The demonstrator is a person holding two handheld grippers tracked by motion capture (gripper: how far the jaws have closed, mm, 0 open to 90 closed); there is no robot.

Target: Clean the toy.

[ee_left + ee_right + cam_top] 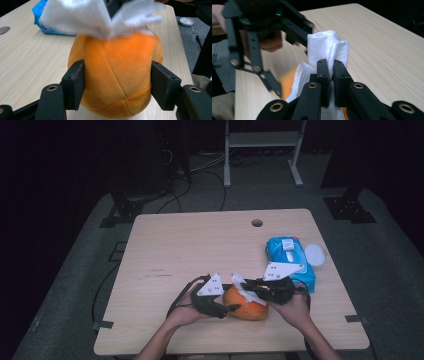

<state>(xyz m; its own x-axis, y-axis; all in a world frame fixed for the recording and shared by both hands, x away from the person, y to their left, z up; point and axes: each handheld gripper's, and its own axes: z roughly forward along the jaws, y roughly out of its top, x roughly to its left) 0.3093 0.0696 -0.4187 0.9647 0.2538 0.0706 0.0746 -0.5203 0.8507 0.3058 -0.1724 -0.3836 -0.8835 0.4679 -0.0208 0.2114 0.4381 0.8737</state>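
Orange plush between hand-held gripper jaws

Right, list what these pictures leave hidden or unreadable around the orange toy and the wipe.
- Top of the orange plush toy: left gripper view, covered by the blurred white wipe.
- Toy's underside: high view, hidden against the table.
- Print on the blue wipes pack: high view, too small.
- Left gripper: right gripper view, motion-blurred.
- Wipe's lower end: right gripper view, behind the right gripper.
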